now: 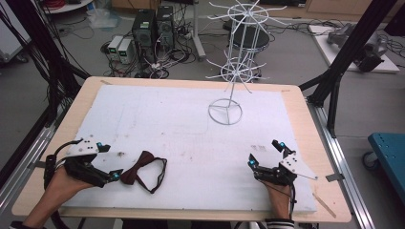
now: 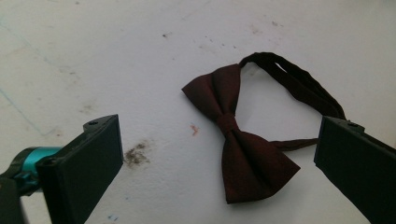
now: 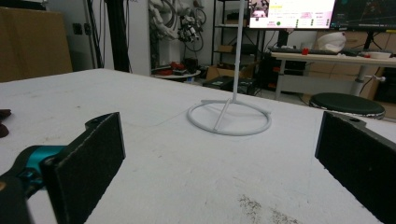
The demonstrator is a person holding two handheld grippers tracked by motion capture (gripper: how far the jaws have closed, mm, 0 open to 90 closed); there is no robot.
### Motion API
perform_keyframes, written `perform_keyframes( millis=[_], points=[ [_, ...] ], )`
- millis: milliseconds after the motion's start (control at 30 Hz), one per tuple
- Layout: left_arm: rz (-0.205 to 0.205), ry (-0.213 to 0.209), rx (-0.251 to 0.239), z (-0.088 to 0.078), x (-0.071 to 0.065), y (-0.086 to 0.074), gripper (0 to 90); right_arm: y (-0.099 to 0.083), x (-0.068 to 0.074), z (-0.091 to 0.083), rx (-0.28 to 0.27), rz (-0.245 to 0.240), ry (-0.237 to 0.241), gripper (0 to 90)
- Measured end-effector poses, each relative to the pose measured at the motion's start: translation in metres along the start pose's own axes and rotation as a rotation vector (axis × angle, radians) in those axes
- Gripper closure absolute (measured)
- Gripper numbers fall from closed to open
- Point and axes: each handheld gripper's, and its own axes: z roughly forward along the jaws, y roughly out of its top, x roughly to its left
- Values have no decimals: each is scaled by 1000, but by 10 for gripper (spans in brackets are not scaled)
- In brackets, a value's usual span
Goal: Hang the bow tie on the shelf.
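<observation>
We are looking at two handheld grippers built alike. The left gripper (image 1: 111, 164) is showing a black body, a grey three-cornered plate dotted with small dark holes on top, and a teal light glowing near its front; a black cable is looping off behind it. The right gripper (image 1: 265, 153) is wearing the same grey plate and teal lights. Up close, each jaw is ending in a flat black pad, faintly grainy, fixed by a screw, with a teal metal fitting behind the left-hand pad. A striped cuff is edging the right wrist.
</observation>
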Motion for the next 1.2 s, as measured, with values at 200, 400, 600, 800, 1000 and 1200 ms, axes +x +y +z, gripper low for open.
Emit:
perform_keyframes(
  millis=[200, 400, 600, 800, 1000, 1200],
  points=[
    [-6, -18, 46, 10, -5, 1, 17, 0, -1, 0, -7, -5, -2, 8],
    [-19, -32, 105, 22, -10, -2, 41, 0, -1, 0, -12, 1, -1, 8],
    [-30, -36, 154, 31, -13, -3, 80, 0, -1, -1, -14, 1, 0, 8],
    [-42, -37, 198, 36, -15, -3, 80, 0, -1, -1, -12, 8, 1, 8],
    [-69, -44, 265, 41, -15, -3, 122, -1, -1, -1, -13, 8, 0, 8],
    [-72, -56, 288, 44, -16, -3, 214, -1, -1, -1, -18, 4, -1, 8]
  ],
)
